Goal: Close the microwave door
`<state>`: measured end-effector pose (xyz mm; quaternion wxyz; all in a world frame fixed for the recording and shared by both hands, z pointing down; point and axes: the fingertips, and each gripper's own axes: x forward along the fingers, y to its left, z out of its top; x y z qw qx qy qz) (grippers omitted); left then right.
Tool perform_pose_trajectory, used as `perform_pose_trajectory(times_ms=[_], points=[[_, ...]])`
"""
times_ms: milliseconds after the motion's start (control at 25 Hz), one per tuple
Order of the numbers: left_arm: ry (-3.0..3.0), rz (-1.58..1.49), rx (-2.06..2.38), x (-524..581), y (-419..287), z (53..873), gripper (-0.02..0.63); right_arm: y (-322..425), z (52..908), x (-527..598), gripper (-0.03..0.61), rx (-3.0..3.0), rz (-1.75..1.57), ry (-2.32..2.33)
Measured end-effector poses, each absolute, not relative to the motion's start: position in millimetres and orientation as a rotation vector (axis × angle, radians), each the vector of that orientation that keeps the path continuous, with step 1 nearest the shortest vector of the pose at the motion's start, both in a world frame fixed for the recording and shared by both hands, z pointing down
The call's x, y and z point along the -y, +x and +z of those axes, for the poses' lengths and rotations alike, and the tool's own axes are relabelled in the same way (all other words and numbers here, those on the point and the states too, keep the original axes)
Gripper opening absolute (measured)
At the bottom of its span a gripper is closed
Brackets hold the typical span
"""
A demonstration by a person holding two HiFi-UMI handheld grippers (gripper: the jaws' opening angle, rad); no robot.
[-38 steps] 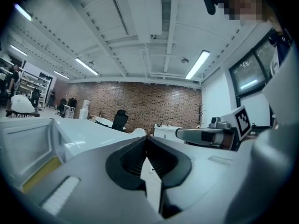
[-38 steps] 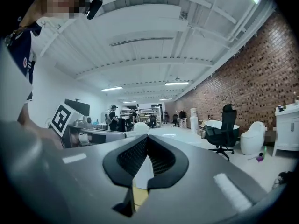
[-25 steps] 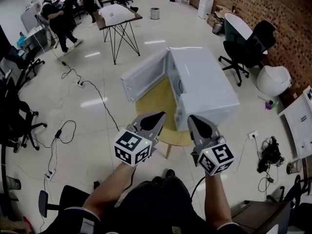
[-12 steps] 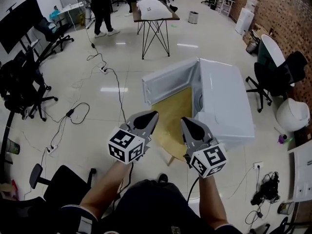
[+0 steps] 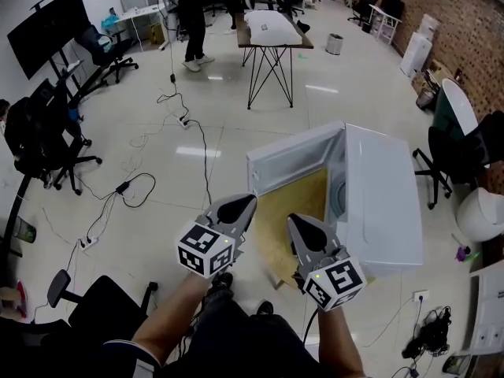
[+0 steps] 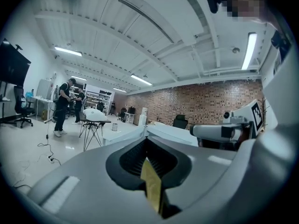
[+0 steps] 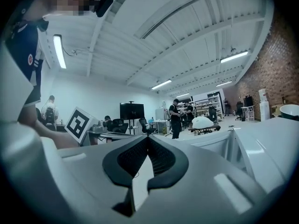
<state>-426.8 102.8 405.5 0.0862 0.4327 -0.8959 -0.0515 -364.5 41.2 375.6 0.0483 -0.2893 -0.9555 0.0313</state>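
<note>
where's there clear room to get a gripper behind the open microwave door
Bare floor lies left of the door, between it and the cables. The tabletop in front of the microwave is bare too. The right side is crowded with chairs.

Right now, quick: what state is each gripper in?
Left gripper: shut, holding nothing.
Right gripper: shut, holding nothing.

Open-plan lab or office workspace. Far ahead of the left gripper [image 5: 240,203], people [image 5: 189,6] are standing near desks [image 5: 142,12] and a black-legged table [image 5: 272,34]. Out to its left, office chairs [image 5: 47,140] and a large black screen [image 5: 47,30] are lining the wall, and cables [image 5: 205,160] are trailing across the glossy floor [image 5: 118,250]. A brick wall [image 5: 465,22] is running along the right gripper's [image 5: 298,220] side. Strip lights [image 6: 67,51] are glowing overhead.
</note>
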Motion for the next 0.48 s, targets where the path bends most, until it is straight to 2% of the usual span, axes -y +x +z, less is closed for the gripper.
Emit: perform_pose_trajectory(times_ms=[480], points=[[1.482, -0.094, 2.556, -148.3, -516.8, 421.2, 0.011, -428.7, 383.3, -67.2, 0.002, 2.986, 0.127, -0.537]])
